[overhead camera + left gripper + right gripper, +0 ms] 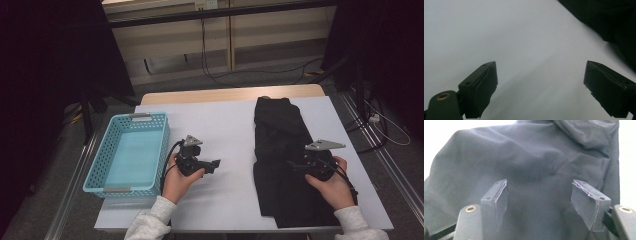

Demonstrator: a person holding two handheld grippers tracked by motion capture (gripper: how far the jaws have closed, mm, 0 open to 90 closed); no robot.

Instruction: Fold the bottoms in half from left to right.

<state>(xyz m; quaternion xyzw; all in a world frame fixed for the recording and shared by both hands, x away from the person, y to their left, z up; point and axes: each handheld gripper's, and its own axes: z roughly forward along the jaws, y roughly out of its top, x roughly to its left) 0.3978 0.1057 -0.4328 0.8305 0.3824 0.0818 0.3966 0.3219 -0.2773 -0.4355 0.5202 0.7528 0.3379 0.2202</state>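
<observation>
Black garment [285, 160] lies folded right of the blue basket [127, 152], not yet inside; left tongs [216, 165] and right tongs [292, 165] both released, empty.

The person wears a light grey, speckled knit top; ribbed cuffs end at both wrists. Each hand carries a black tool. The left tool [216, 165] has a chunky black body, a grey three-cornered plate on top and a black cable looping from its rear. The right tool [291, 164] bears the same grey plate, with thin black cables trailing past the wrist. Seen close up, each tool ends in two blocky black jaws faced with dark pads [501, 203] frayed at the edges, and brass-ringed screw holes sit at the jaw bases.
</observation>
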